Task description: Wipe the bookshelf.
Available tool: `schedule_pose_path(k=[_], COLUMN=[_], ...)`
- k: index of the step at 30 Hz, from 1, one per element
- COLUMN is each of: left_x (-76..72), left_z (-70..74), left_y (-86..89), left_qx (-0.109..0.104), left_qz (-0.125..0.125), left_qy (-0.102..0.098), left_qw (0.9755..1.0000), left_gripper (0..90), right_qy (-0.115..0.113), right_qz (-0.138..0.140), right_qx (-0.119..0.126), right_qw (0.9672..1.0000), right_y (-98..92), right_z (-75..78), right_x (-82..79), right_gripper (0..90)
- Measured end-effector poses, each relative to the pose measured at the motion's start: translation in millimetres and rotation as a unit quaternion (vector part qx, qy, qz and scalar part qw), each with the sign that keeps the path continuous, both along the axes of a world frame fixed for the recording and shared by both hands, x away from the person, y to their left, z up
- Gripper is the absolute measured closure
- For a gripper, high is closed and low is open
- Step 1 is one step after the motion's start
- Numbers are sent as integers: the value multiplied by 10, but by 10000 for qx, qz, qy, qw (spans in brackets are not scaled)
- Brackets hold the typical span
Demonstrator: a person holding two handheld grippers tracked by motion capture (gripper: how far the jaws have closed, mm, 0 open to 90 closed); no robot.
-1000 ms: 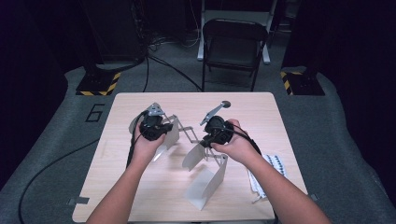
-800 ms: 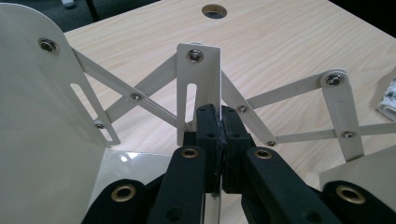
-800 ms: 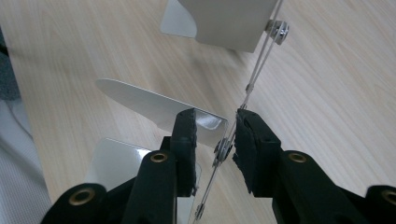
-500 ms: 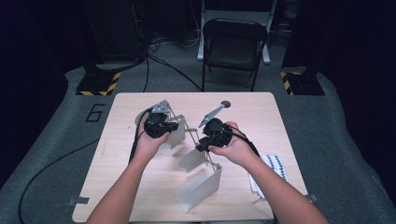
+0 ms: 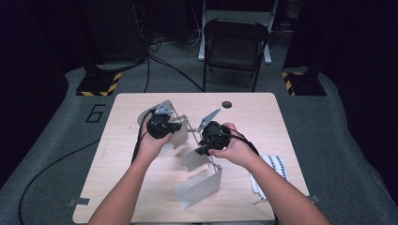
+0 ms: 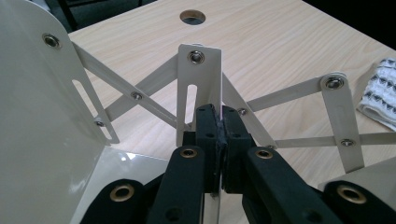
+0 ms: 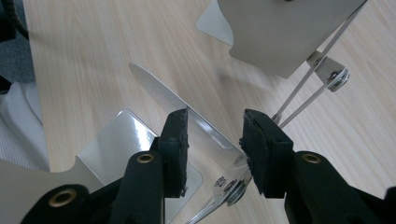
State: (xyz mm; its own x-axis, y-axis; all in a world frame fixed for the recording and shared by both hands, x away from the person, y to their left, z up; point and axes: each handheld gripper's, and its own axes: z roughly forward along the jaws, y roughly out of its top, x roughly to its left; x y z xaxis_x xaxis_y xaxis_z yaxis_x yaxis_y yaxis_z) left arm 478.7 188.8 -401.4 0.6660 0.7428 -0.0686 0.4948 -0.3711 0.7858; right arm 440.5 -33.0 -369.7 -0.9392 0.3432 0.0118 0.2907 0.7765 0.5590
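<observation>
Gripping expandable metal rack (image 5: 187, 140), seemingly empty

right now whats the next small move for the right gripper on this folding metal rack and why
Probably draw the right gripper back off the cream metal divider plate: its jaws have just been opening and stand apart around the plate's edge, while the left gripper is clamped on the slotted cream upright.

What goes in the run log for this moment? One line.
left tool: shut on upright panel of cream metal scissor-linked rack | right tool: jaws just opening, astride another panel's edge
</observation>
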Motion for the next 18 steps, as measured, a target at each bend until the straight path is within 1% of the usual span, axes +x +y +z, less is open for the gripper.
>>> schedule_pose_path(k=[2, 3, 4, 5, 7, 8, 10, 11, 12, 13, 14, 15, 17, 18], left_x=[7, 13, 14, 19, 22, 26, 33, 35, 38, 42, 43, 40, 40, 38], left_z=[-3, -3, -6, -6, -11, -12, -4, 0, 3, 9, 14, 16, 16, 20], left_y=[-2, -2, -13, -13, -35, -44, -66, -78, -89, -91, -99, -108, -116, -117], left_qx=[-34, -40, -83, -63, -113, -134, -88, -103, -110, -75, -67, -86, -108, -81], left_qz=[-27, -59, -51, -114, -115, -143, -205, -247, -264, -350, -382, -397, -466, -508], left_qy=[8, 5, 3, 8, 11, 28, 31, 77, 73, 108, 121, 144, 158, 169], left_qw=[10000, 10000, 10000, 9999, 9999, 9998, 9997, 9996, 9996, 9993, 9992, 9991, 9987, 9985], left_gripper=[882, 882, 882, 882, 881, 880, 878, 877, 875, 873, 871, 867, 864, 862], right_qy=[7, 14, 11, 72, 182, 200, 267, 258, 283, 323, 316, 341, 307, 263], right_qz=[31, -28, -27, -14, -71, -43, -49, -12, 26, 26, 39, 104, 153, 144], right_qx=[-42, -35, -27, -50, 9, -27, 23, 25, -3, 1, 74, 47, 38, 97], right_qw=[10000, 10000, 10000, 10000, 9998, 9998, 9996, 9997, 9996, 9995, 9995, 9994, 9994, 9995], right_y=[-3, -6, -11, -18, -24, -31, -24, -20, -12, 0, 15, 28, 65, 84], right_z=[-19, -21, -20, -14, -19, -11, -18, -17, -14, -14, -24, -20, -21, -29], right_x=[8, 4, 9, 17, 18, 22, 8, 5, -5, -25, -41, -55, -90, -107], right_gripper=[640, 655, 669, 682, 705, 717, 738, 748, 759, 764, 767, 771, 779, 783])
